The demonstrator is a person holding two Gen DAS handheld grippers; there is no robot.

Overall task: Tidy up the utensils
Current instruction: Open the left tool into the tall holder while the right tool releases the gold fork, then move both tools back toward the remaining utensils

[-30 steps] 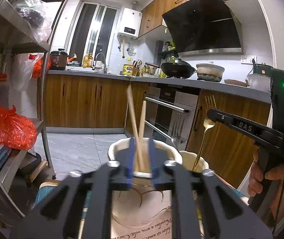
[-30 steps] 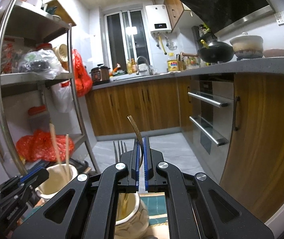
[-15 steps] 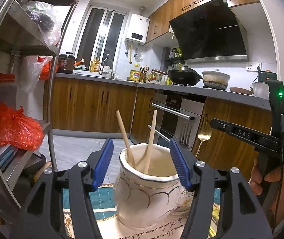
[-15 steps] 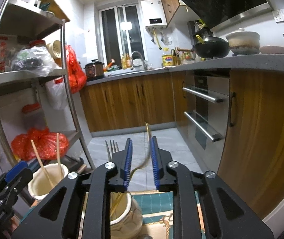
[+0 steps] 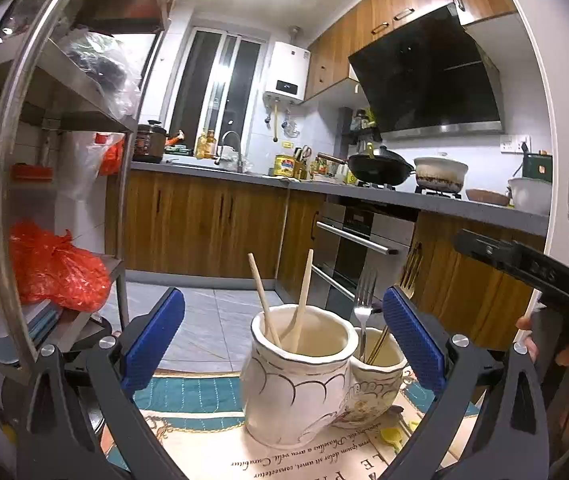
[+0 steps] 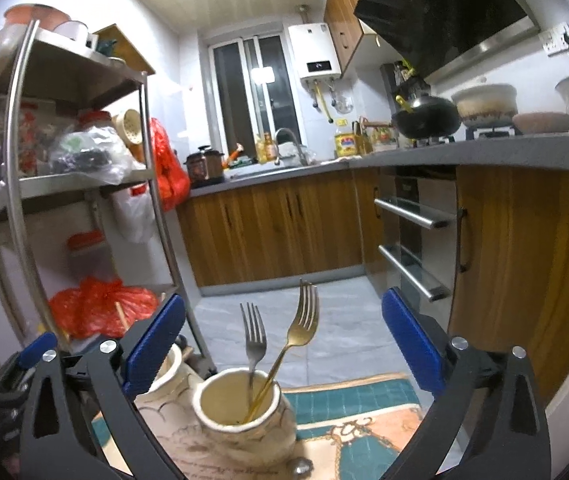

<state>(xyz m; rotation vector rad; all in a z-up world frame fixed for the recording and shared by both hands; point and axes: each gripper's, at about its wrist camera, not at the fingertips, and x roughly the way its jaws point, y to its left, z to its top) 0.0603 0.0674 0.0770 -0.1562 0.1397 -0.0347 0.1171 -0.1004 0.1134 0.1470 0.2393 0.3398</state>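
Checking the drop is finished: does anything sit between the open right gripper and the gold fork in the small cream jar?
Nothing visible does. The right gripper is open, with the gold fork and silver fork standing free in the small cream jar.

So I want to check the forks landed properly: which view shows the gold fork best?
The right wrist view: the gold fork stands full length in the small jar, tines up, leaning beside the silver fork. In the left wrist view the left tool's right finger hides most of the gold fork.
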